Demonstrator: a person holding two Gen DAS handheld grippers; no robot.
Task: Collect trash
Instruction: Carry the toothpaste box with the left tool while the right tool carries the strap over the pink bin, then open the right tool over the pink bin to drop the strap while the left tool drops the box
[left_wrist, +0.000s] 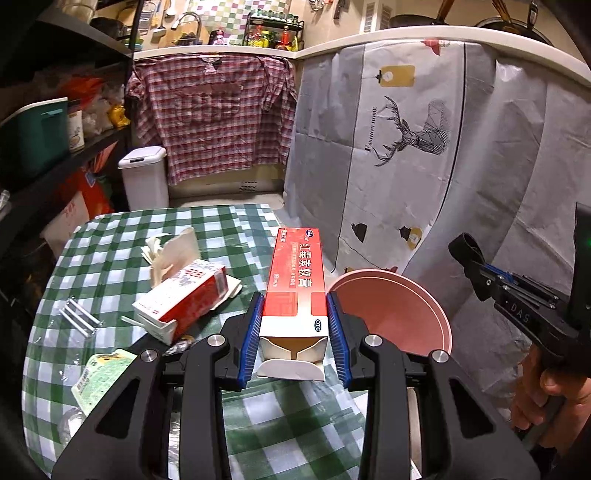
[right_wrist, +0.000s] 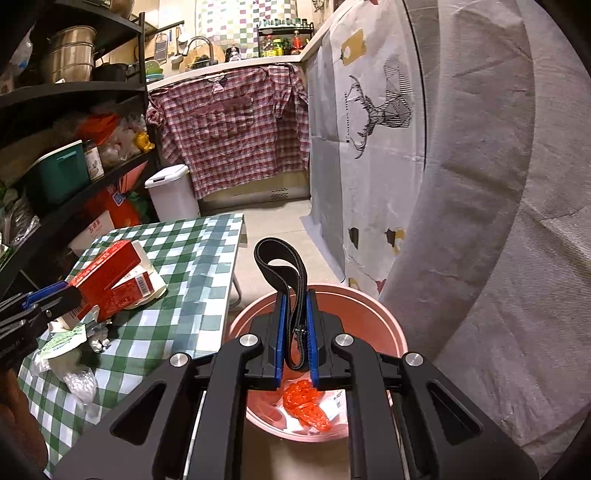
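My left gripper (left_wrist: 294, 306) is shut on a long red ointment box (left_wrist: 297, 273), held above the green checked table (left_wrist: 229, 229) beside the pink bin (left_wrist: 399, 317). My right gripper (right_wrist: 295, 306) is shut on a black belt loop (right_wrist: 280, 266) and holds it over the pink bin (right_wrist: 369, 306), which sits on the floor at the table's right edge and holds red plastic wrap (right_wrist: 306, 402) and white paper. The left gripper with its red box (right_wrist: 107, 269) shows at the left of the right wrist view. The right gripper (left_wrist: 469, 254) shows at the right of the left wrist view.
On the table lie a torn red and white carton (left_wrist: 184, 299), a crumpled beige paper (left_wrist: 173, 251), a clear plastic pack (left_wrist: 79, 317), a green printed wrapper (left_wrist: 99, 376) and a foil scrap (left_wrist: 177, 347). A white lidded bin (left_wrist: 144, 177) stands behind the table, black shelves (left_wrist: 55, 162) to the left, a draped sheet (left_wrist: 424, 147) to the right.
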